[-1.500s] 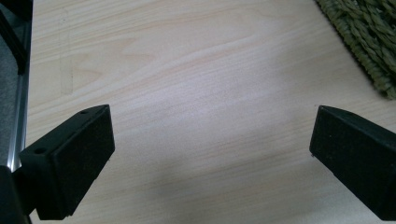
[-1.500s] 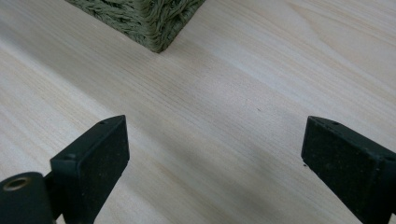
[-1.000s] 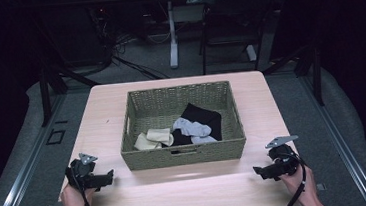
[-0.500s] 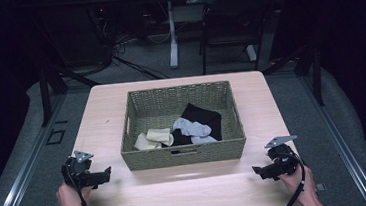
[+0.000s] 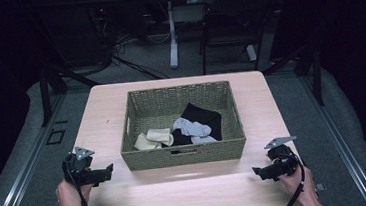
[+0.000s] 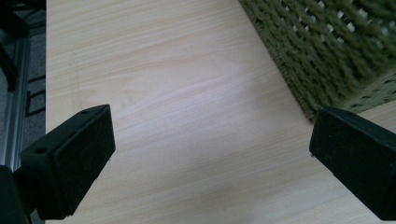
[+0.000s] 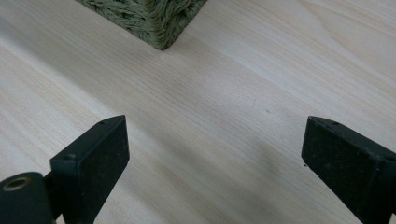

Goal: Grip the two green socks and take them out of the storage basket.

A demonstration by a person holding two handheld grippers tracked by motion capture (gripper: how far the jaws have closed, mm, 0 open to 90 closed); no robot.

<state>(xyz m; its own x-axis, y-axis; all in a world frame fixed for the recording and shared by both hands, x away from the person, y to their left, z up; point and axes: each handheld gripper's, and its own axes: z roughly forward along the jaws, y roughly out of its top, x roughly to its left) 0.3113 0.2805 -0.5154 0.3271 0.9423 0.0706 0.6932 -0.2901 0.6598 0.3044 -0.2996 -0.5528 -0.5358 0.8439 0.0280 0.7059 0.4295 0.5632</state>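
A green woven basket (image 5: 185, 154) stands in the middle of the light wooden table (image 5: 106, 112). Inside lie a cream sock (image 5: 155, 137), a light grey sock (image 5: 191, 128) and black cloth (image 5: 203, 115). My left gripper (image 5: 107, 171) is at the table's near left, open over bare wood, with the basket's corner (image 6: 327, 56) to its right in the left gripper view. My right gripper (image 5: 256, 173) is at the near right, open, with nothing between its jaws; the basket's corner (image 7: 154, 18) lies ahead of it. A hand holds each gripper.
The table's left edge and a metal rail (image 6: 14, 116) lie beside my left gripper. Behind the table stand a chair (image 5: 229, 23), a desk leg (image 5: 172, 38) and cables on the dark floor.
My left gripper has drawn slightly back toward the table's near left corner. The right gripper has hardly moved. Both stay open.
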